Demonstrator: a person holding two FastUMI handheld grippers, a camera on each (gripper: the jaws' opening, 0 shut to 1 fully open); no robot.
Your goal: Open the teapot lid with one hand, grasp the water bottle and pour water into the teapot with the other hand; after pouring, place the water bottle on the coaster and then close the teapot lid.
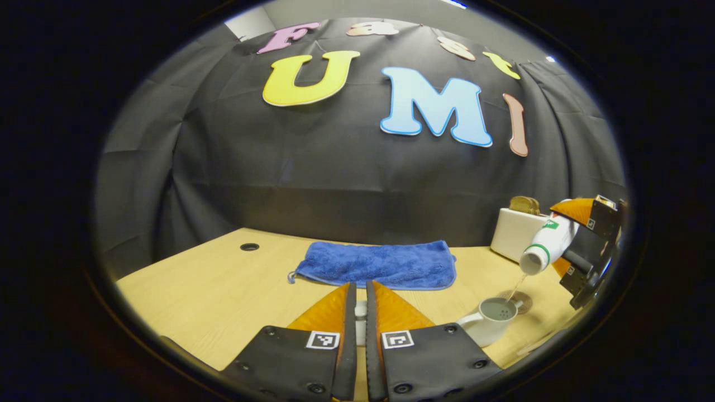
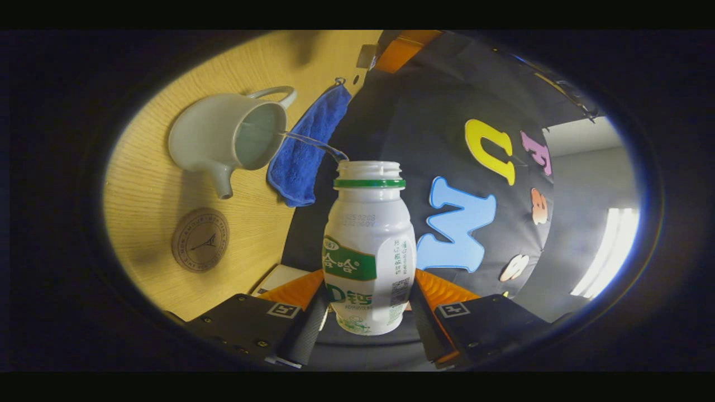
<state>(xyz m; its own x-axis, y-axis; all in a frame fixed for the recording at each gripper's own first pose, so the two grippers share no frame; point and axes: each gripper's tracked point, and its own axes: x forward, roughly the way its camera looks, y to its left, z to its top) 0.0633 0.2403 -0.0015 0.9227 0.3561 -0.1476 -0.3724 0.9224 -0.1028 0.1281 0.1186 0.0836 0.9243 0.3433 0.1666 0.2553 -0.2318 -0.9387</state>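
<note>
Water is running right now: a thin stream arcs from the mouth of the water bottle (image 2: pixel 368 245) into the open teapot (image 2: pixel 226 139), and in the left gripper view the pot already shows a pool of water inside. The bottle is tipped over, mouth down toward the pot, its body pinched on both sides by the right tool (image 2: pixel 366 318), fingers pressed flat against its lower half. The teapot sits on the surface (image 1: pixel 223 290) at the right, near side, spout and handle clear of the stream.

Over on the left tool (image 1: pixel 360 318), the fingers are nearly together with something small and pale caught between them, most likely the teapot lid (image 1: pixel 361 321), though little of it shows. It is held away to the left of the pot, well out of the pour.

Doing this step well, I'd say, means keeping the tilt gentle so the stream stays thin and lands in the middle of the opening, not on the rim. Watch the level; ease the bottle upright before it nears the brim.

The coaster (image 2: pixel 200 240) waits just beside the teapot, bare, ready for the bottle. Beyond lie a blue towel (image 1: pixel 380 265) toward the far side and a white toaster (image 1: pixel 516 231) at far right.
</note>
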